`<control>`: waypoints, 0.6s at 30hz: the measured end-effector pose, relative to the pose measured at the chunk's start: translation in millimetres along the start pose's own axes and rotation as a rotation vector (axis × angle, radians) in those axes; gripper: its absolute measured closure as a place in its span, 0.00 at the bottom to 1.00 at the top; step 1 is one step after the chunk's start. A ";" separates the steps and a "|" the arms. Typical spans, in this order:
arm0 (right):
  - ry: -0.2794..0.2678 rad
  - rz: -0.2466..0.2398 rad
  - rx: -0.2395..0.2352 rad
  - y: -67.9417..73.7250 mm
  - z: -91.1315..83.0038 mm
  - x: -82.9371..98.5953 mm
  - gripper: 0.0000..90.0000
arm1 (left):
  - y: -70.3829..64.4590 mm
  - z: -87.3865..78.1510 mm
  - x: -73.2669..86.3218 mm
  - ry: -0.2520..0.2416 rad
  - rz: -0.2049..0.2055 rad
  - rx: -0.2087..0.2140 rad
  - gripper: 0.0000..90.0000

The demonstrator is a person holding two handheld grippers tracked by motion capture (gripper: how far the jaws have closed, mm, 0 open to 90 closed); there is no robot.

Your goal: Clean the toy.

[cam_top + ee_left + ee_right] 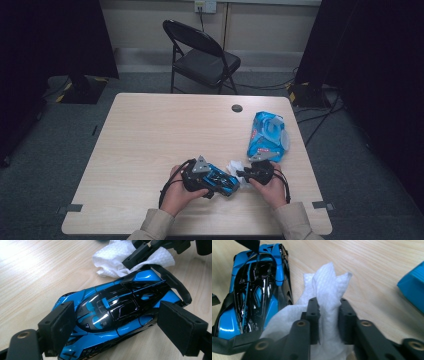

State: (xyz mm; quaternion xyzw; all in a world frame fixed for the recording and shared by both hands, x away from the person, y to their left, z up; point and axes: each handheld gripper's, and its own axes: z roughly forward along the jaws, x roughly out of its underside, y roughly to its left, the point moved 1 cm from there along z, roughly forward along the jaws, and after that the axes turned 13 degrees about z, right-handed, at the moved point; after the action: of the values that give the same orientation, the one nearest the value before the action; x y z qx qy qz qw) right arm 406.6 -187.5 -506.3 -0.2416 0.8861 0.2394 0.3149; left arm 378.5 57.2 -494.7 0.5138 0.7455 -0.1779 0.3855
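A glossy blue and black toy car lies near the table's front edge. My left gripper has its jaws on the car's two sides, shut on it. A crumpled white wipe sits just right of the car's rear wing. My right gripper is shut on this wipe, which bunches up between its pads and touches the car's tail.
A blue pack of wipes with its lid flap up lies at the table's right side. A dark cable hole is at the far edge. A black folding chair stands beyond the table.
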 end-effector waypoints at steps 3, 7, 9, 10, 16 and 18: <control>0.021 -0.014 -0.010 1.1 0.9 -3.0 0.89 | -1.0 0.6 -0.3 0.003 0.008 -0.002 0.16; 0.037 0.001 -0.043 0.4 5.1 -7.6 0.90 | -1.3 1.1 -0.7 0.003 0.008 -0.002 0.15; 0.043 -0.001 -0.053 1.6 8.3 -10.5 0.91 | -1.2 1.0 -0.5 0.000 0.006 0.001 0.15; 0.048 -0.002 -0.057 2.3 9.5 -11.7 0.91 | -1.2 1.1 -0.3 -0.001 0.008 0.000 0.15; 0.075 -0.015 -0.079 10.0 20.6 -21.5 0.91 | -2.6 1.3 1.7 -0.016 0.020 -0.010 0.15; 0.074 -0.014 -0.085 11.4 23.6 -23.5 0.91 | -2.3 0.9 2.3 -0.020 0.018 -0.008 0.16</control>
State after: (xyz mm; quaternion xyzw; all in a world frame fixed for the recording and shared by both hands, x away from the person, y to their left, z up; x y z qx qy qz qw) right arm 426.6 -158.6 -503.6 -0.2696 0.8845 0.2655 0.2731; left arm 376.4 57.1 -497.3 0.5170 0.7376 -0.1768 0.3967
